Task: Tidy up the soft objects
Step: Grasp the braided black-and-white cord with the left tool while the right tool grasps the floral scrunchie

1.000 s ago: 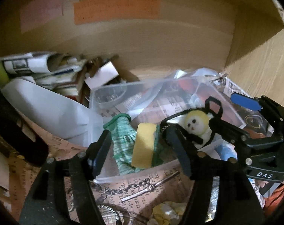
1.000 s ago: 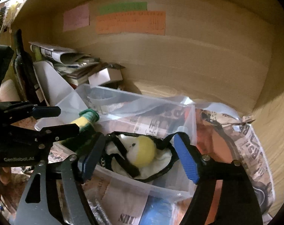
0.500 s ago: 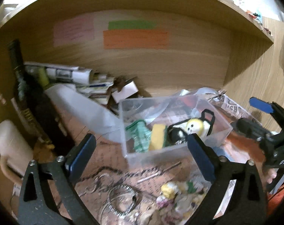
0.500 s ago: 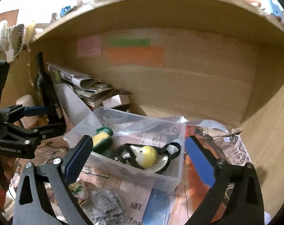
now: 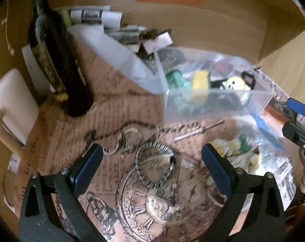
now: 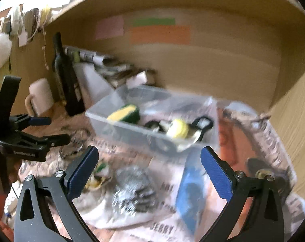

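Both grippers have pulled back from the clear plastic bin (image 5: 217, 98) since a second ago, when they hung right over its contents; now they hover above the newspaper-covered worktop (image 5: 116, 113) in front of it. The left gripper (image 5: 152, 169) stands with its jaws wide and nothing between them, over an ornate clock print and a loop of beaded chain (image 5: 154, 165). The right gripper (image 6: 150, 173) is just as wide and just as empty.

Inside the bin lie a green knitted glove (image 5: 175, 78), a yellow and green sponge (image 6: 124, 114) and a small yellow-headed plush toy (image 6: 177, 129) with black straps.

Soft things not yet in the bin, as far as the blur allows, sit near the front edge of the worktop: a crumpled yellow, white and green bundle (image 6: 100, 173) and a silvery scrunched mass (image 6: 132, 189) (possibly a scourer, too smeared to tell). Both lie just ahead of the right gripper, the bundle touching on its left finger, the silvery mass between the fingers. In the left wrist view the bundle (image 5: 239, 151) sits beyond the right-hand finger. The right gripper looks the nearer and better lined up for either pickup.
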`<state>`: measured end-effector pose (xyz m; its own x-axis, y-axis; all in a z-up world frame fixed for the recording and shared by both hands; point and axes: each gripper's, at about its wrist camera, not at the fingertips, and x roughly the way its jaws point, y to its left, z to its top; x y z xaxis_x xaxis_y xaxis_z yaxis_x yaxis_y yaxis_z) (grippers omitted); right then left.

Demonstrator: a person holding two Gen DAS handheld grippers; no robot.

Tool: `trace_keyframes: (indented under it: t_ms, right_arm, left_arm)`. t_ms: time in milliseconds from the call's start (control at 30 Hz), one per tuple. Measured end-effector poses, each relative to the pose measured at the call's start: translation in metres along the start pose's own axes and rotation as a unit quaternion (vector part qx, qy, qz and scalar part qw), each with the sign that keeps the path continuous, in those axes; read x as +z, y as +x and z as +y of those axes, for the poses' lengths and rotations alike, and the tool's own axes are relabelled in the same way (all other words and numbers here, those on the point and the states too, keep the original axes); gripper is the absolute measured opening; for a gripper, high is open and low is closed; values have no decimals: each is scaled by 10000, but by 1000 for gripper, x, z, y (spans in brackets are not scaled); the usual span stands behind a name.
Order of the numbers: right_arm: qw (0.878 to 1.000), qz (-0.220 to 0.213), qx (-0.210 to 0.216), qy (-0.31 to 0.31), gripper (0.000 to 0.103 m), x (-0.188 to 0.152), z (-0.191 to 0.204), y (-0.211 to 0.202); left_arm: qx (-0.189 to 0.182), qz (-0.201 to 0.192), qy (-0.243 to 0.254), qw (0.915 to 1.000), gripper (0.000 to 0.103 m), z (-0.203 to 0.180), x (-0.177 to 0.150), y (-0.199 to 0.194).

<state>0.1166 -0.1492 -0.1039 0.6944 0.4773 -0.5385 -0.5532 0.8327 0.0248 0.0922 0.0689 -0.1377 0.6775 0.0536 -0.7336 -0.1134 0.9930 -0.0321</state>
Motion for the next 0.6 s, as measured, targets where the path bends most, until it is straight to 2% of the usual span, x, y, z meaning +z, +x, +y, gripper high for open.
trace_keyframes:
  t_ms: [167, 200, 233, 300, 433, 500, 600]
  right_arm:
    - [9982, 262, 541, 31, 100, -10, 15, 13]
    - [9976, 296, 634, 12, 99, -11, 19, 16]
    - [9971, 327, 691, -16, 95, -12, 23, 18]
    - [9956, 437, 823, -92, 88, -13, 30, 24]
    - [9930, 644, 974, -181, 72, -15, 39, 35]
    - [9917, 765, 1010, -221, 65, -17, 42, 42]
    - [9898, 925, 1055, -238, 46, -20, 44, 50]
  left_arm:
    - [-6, 138, -81, 9999, 99, 3, -14, 9]
    - [-10, 148, -93, 9998, 96, 4, -16, 10]
    - [-22, 164, -95, 9998, 92, 4, -17, 10]
    - [-66, 282, -42, 9996, 77, 4, -19, 15]
    - [-106, 385, -12, 9992, 67, 4, -22, 23]
    - [-32, 335, 63, 9994, 57, 2, -24, 24]
    - [-72, 304, 102, 9995, 42, 1, -24, 22]
